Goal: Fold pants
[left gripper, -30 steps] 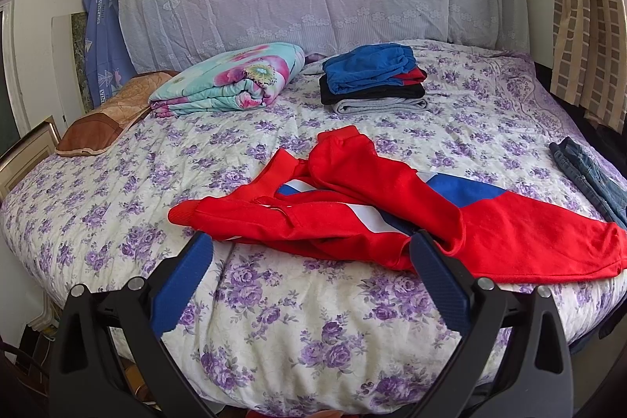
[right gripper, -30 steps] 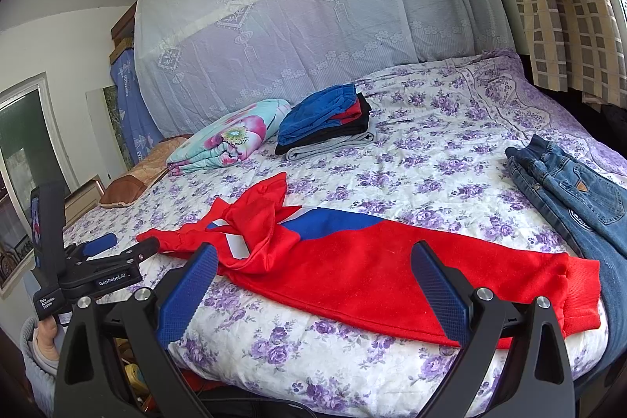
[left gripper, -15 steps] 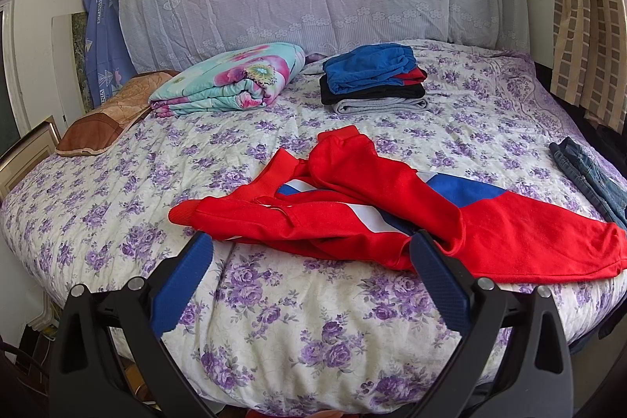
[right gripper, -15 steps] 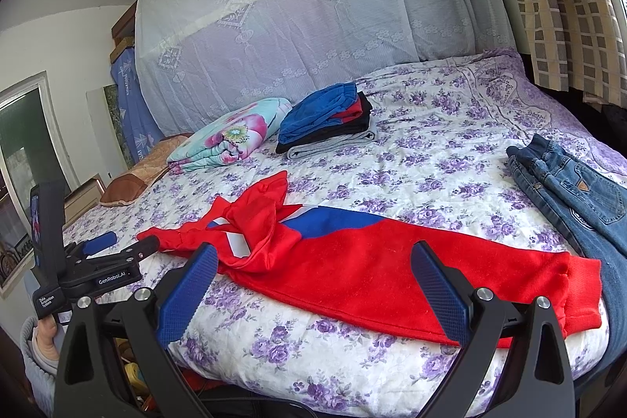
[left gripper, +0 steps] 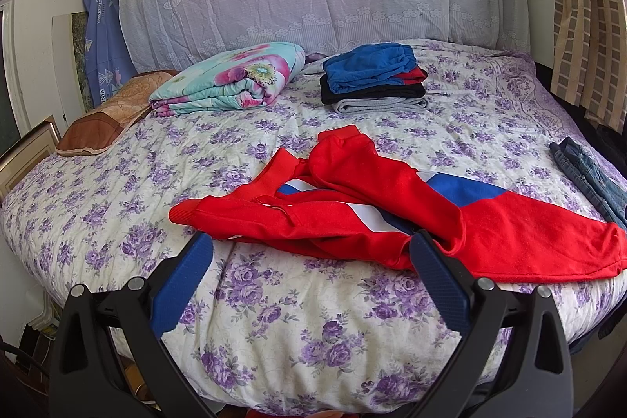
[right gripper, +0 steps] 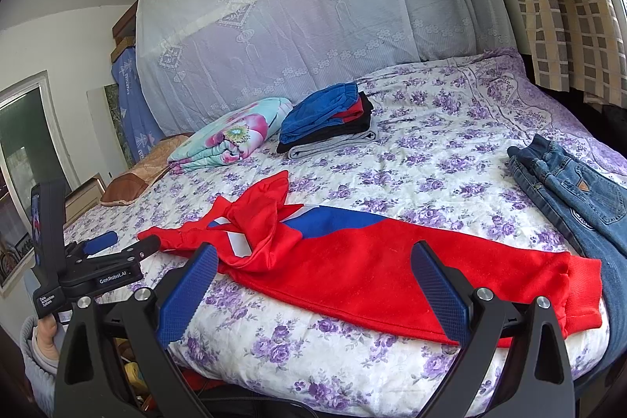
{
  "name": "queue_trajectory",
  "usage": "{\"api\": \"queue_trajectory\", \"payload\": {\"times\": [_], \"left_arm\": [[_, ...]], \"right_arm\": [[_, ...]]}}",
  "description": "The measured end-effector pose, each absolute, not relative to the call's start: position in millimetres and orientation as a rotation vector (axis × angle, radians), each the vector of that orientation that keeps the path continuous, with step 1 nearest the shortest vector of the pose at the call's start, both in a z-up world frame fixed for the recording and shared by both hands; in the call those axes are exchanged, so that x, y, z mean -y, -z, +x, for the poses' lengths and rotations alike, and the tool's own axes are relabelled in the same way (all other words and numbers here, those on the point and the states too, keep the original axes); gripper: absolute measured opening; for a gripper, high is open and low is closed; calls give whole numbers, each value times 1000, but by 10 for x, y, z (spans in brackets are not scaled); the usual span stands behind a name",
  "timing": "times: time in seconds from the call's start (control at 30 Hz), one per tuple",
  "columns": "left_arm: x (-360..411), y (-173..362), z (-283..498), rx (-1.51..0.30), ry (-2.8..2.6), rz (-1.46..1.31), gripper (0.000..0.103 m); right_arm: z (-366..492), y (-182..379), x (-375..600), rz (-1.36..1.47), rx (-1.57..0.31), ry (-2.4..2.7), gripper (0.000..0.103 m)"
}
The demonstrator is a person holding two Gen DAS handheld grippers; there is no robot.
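In the left wrist view, the left gripper [left gripper: 309,263] hangs over the near edge of the bed [left gripper: 117,183] with its blue-padded fingers [left gripper: 182,281] spread wide apart and nothing between them. The red pants [left gripper: 392,214], with blue and white panels, lie rumpled across the flowered bedspread just beyond the fingertips, one leg thrown back over the other and the long leg reaching toward the right edge. Farther back sit a folded floral quilt [left gripper: 231,79] and, beside it, a stack of folded clothes [left gripper: 374,77]; a brown pillow [left gripper: 102,128] lies at the left, and a bit of denim [left gripper: 588,171] shows at the right edge. In the right wrist view, the right gripper [right gripper: 313,281] is likewise wide open and empty, its fingers framing the pants [right gripper: 352,261] from the near side; whether the right fingertip touches the cloth is hard to judge. Blue jeans [right gripper: 568,194] lie just beside the pants' cuff. The left gripper [right gripper: 106,261] appears at the far left, held by a hand [right gripper: 45,339] low down.
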State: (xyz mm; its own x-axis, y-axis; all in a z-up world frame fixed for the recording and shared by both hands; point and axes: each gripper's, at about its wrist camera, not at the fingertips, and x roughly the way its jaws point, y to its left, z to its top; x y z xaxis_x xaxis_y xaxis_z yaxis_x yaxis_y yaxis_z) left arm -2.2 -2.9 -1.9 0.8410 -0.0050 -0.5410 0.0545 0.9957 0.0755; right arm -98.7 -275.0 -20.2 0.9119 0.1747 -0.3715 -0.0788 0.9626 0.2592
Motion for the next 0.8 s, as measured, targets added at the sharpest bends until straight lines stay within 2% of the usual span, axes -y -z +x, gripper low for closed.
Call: {"api": "queue_trajectory", "payload": {"times": [0.57, 0.8], "left_arm": [[50, 64, -32, -580, 36, 89, 98], [-160, 466, 396, -741, 36, 6, 98]], "right_arm": [[-986, 209, 2749, 243, -402, -132, 99], [-677, 492, 2944, 398, -549, -187, 99]]}}
